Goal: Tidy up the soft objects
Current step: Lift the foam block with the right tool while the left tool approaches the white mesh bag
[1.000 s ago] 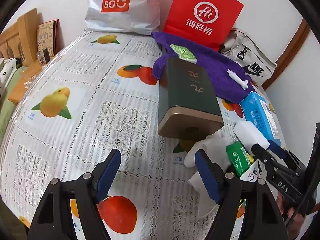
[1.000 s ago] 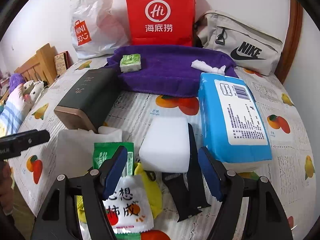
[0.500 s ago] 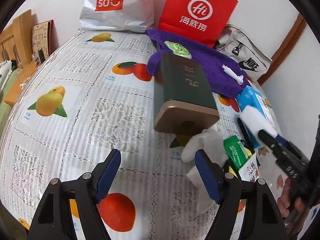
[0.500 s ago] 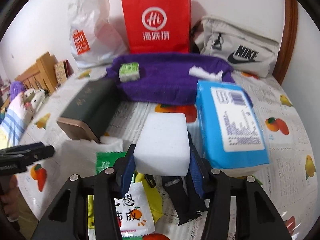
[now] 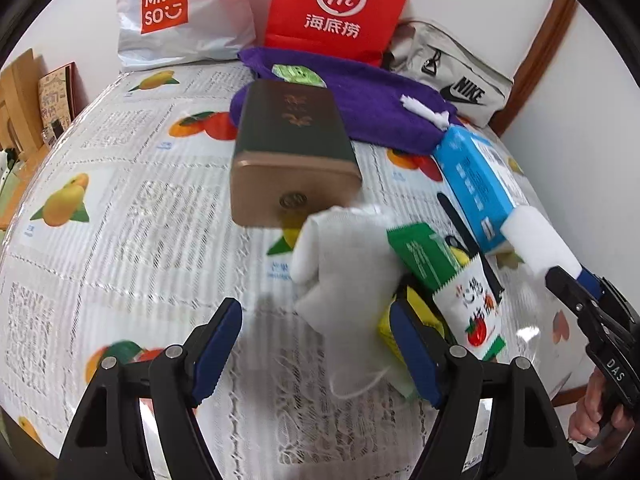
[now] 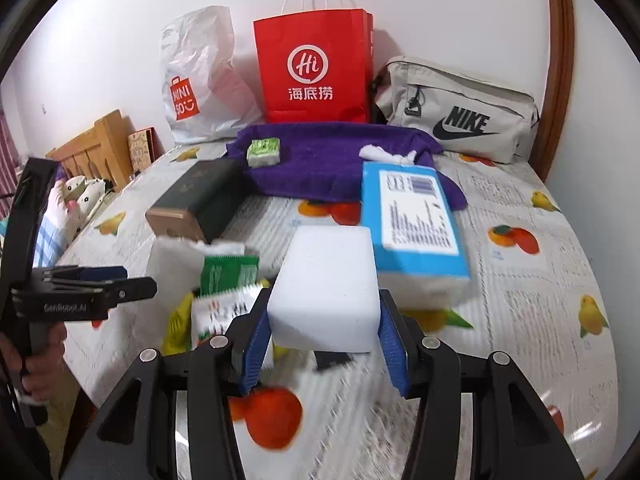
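Note:
My right gripper (image 6: 324,344) is shut on a white sponge block (image 6: 326,288) and holds it above the table; the block also shows at the right of the left wrist view (image 5: 540,242). My left gripper (image 5: 316,356) is open and empty, low over the tablecloth, with a white cloth (image 5: 348,264) just ahead between its fingers. A purple towel (image 6: 336,160) lies at the back with a small green packet (image 6: 263,153) and a white scrap (image 6: 386,155) on it. A blue tissue pack (image 6: 416,224) lies right of the sponge.
A dark green and gold box (image 5: 294,148) lies mid-table. Green, white and yellow snack packets (image 5: 452,284) lie beside the cloth. A red paper bag (image 6: 316,68), a Miniso bag (image 6: 200,80) and a Nike pouch (image 6: 460,112) stand along the back wall.
My right gripper closed on the white sponge block and lifted it off the table. My left gripper moved right, toward the white cloth.

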A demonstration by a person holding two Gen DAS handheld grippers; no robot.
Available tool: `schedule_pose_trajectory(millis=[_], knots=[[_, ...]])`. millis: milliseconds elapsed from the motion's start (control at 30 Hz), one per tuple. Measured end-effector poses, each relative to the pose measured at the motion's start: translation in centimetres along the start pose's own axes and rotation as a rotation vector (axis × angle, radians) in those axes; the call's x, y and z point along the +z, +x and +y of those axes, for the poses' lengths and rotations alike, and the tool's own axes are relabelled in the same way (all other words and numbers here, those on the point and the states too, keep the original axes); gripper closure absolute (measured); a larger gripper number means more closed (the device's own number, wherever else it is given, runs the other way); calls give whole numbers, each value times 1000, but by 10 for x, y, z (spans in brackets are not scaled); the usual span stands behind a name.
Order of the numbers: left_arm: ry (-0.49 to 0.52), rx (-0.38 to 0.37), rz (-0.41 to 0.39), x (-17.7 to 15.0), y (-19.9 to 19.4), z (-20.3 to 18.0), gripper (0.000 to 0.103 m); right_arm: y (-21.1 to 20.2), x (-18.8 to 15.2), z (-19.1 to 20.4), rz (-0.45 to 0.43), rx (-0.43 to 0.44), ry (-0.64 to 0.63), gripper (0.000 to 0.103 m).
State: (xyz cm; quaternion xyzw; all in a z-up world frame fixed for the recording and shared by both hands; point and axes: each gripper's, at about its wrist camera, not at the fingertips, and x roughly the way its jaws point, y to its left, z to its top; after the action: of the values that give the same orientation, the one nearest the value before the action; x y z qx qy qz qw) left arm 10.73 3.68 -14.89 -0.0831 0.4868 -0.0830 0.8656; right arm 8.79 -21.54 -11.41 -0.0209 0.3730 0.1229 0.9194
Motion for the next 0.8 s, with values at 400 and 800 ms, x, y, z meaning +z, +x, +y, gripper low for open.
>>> schedule_pose_trajectory(millis=[400, 800], knots=[[32, -3, 13, -11, 9, -9, 50, -4, -34, -30, 29, -21, 34, 53], [82, -6, 29, -19, 9, -13, 92, 12, -54, -51, 94, -57, 85, 53]])
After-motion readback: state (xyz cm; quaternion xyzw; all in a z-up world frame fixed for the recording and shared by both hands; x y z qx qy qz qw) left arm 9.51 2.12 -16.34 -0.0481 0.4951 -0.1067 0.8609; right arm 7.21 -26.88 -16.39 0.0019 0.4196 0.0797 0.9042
